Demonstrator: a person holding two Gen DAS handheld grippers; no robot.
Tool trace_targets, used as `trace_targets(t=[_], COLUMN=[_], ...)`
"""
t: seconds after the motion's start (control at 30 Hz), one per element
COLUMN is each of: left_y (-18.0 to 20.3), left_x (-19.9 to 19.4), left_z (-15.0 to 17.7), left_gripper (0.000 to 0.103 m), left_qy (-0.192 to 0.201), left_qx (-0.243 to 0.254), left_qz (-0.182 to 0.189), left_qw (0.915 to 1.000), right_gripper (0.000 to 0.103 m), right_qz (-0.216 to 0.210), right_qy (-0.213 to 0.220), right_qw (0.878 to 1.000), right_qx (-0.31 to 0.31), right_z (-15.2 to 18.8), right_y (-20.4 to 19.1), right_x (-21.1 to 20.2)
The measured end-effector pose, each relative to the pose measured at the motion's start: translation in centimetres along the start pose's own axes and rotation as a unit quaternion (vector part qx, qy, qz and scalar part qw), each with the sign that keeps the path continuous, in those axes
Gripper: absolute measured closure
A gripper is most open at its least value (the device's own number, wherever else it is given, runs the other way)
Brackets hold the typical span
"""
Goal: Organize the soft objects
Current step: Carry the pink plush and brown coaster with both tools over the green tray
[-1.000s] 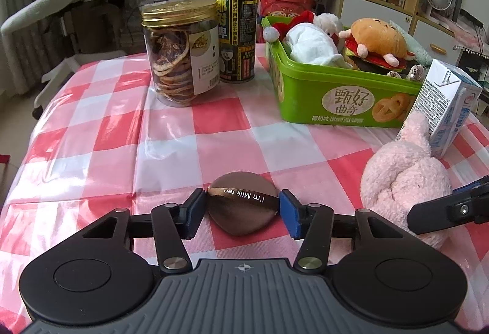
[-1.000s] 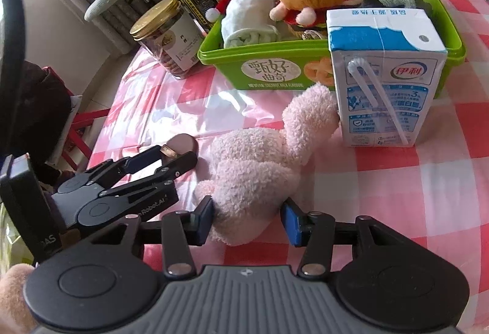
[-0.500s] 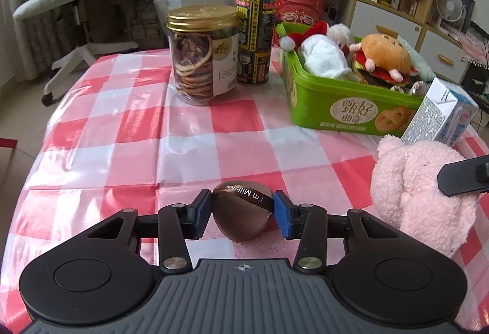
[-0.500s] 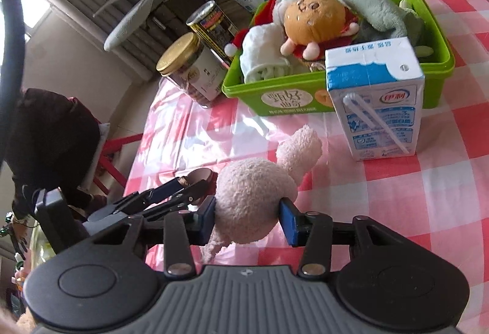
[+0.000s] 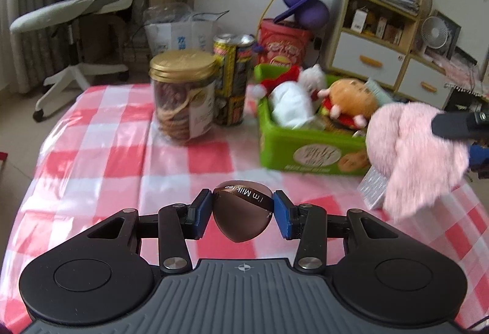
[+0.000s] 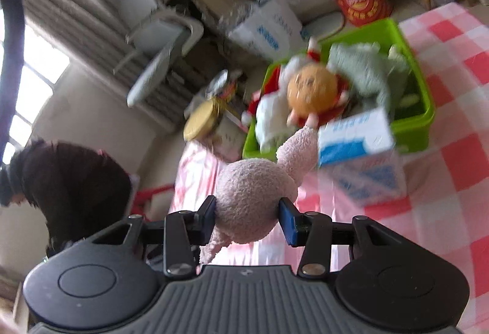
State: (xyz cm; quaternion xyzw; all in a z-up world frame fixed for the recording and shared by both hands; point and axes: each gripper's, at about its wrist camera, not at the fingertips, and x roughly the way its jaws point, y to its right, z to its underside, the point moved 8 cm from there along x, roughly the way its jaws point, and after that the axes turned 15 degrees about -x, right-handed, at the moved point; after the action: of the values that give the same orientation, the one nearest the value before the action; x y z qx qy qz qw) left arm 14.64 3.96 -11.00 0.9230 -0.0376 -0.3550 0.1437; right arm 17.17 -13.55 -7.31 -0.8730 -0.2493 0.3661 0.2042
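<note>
My left gripper (image 5: 242,214) is shut on a brown squishy ball (image 5: 243,213) with a lettered band, held above the checked tablecloth (image 5: 101,156). My right gripper (image 6: 247,216) is shut on a pink plush toy (image 6: 255,196), lifted off the table; in the left wrist view the same pink plush toy (image 5: 412,156) hangs at the right in front of the green bin (image 5: 305,150). The green bin (image 6: 421,120) holds a burger plush (image 6: 311,94), a white-and-red plush (image 6: 272,117) and a grey-green plush (image 6: 366,71).
A milk carton (image 6: 363,156) stands just in front of the bin. A gold-lidded jar (image 5: 183,95) and a tall can (image 5: 233,77) stand left of the bin. A person in dark clothes (image 6: 67,187) is at the table's left side. An office chair (image 5: 76,13) stands beyond.
Both grippers have risen with their loads. The pink plush has left the table and moved up toward the bin; the brown ball is lifted off the cloth.
</note>
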Motion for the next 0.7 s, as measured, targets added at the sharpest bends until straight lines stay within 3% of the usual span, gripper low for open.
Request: trace_targets(t=[0.2, 0.37, 0.7], left_y=[2.7, 5.3, 9.5], left_x=[0.3, 2.0, 7.6], left_z=[-2.1, -3.5, -3.6], left_gripper=[0.059, 0.059, 0.058], left_qy=[0.025, 0.034, 0.023], left_qx=[0.015, 0.017, 0.069], left_qz=[0.019, 0.040, 0.041], left_qw=[0.9994, 0.9985, 0.9965], right_gripper=[0.084, 0.091, 0.100], right_qz=[0.020, 0.053, 0.089], right_qy=[0.067, 0.105, 0.109], right_qw=[0.997, 0.992, 0.988], right_qx=[0.039, 0.045, 0.069], right_z=[-3.5, -6.1, -7.8], right_y=[3.4, 6.2, 12.3], right_x=[-2.8, -3.4, -0.6])
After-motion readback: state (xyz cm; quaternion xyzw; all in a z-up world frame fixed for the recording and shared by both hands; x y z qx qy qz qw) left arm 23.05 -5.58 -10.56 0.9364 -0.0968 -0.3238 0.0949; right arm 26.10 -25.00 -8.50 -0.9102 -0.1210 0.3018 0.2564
